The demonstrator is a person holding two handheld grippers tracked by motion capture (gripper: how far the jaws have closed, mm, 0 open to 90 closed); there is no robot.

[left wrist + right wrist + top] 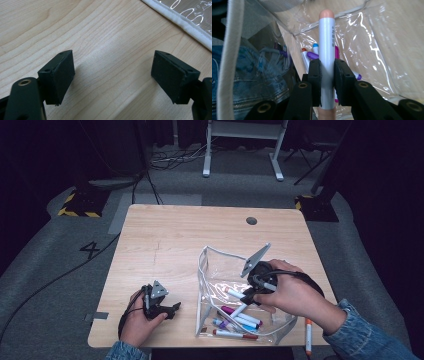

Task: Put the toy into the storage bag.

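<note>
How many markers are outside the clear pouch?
1 lies fully outside: an orange-tipped marker on the table by the right sleeve. The right gripper holds another marker at the clear pouch. Others may be hidden behind the hand.

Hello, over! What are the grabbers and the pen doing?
Right gripper shut on pen, over clear pouch. Left gripper open, idle on table. Nothing blocking.

A lone pen (308,336) is seen at the table (170,240) edge; a "4" (92,249) is marked on the floor (45,270).
</note>
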